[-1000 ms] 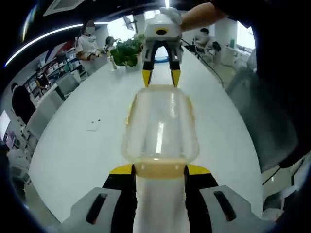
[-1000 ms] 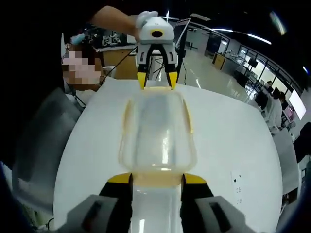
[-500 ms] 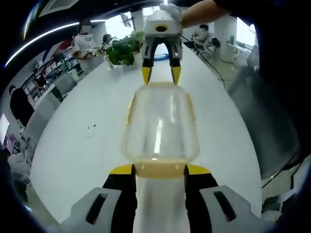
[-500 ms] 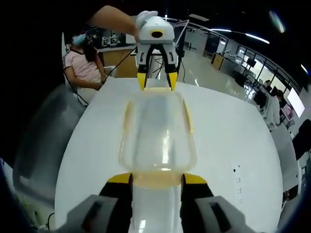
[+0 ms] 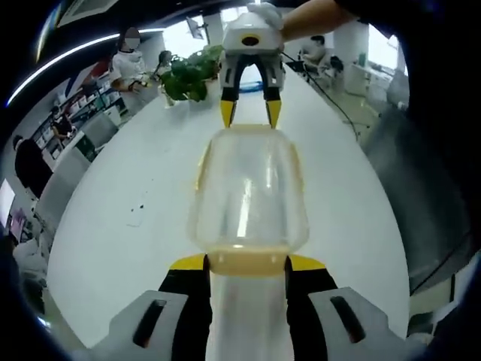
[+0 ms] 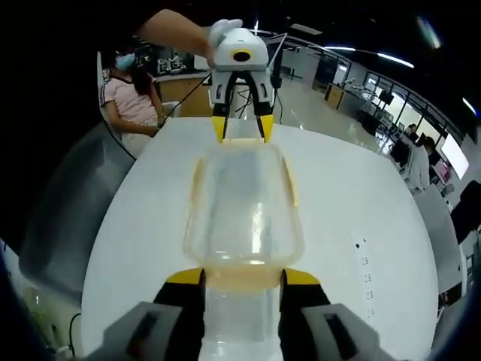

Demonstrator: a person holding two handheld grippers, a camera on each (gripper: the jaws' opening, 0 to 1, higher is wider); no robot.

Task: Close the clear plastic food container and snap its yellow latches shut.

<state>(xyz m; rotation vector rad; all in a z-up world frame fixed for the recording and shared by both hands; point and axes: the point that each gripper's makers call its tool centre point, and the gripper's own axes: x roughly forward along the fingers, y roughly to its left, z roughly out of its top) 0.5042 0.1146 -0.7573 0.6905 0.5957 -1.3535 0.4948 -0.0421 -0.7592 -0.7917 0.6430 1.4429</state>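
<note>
Nearest the left gripper view's camera: left gripper (image 5: 248,263), yellow-tipped jaws spread either side of the near yellow latch (image 5: 248,261) of the clear plastic food container (image 5: 248,192). Container: lid on, lying lengthwise on the white table (image 5: 143,218). Far end: right gripper (image 5: 251,113), jaws spread, tips at the opposite latch. Beyond: potted plant (image 5: 188,75), seated people.

Open white table (image 5: 135,188) on both long sides of the container (image 5: 248,192). Blocked at each short end by a gripper: left gripper (image 5: 248,265), right gripper (image 6: 242,280). Potted plant (image 5: 188,75) well apart at the far end.
</note>
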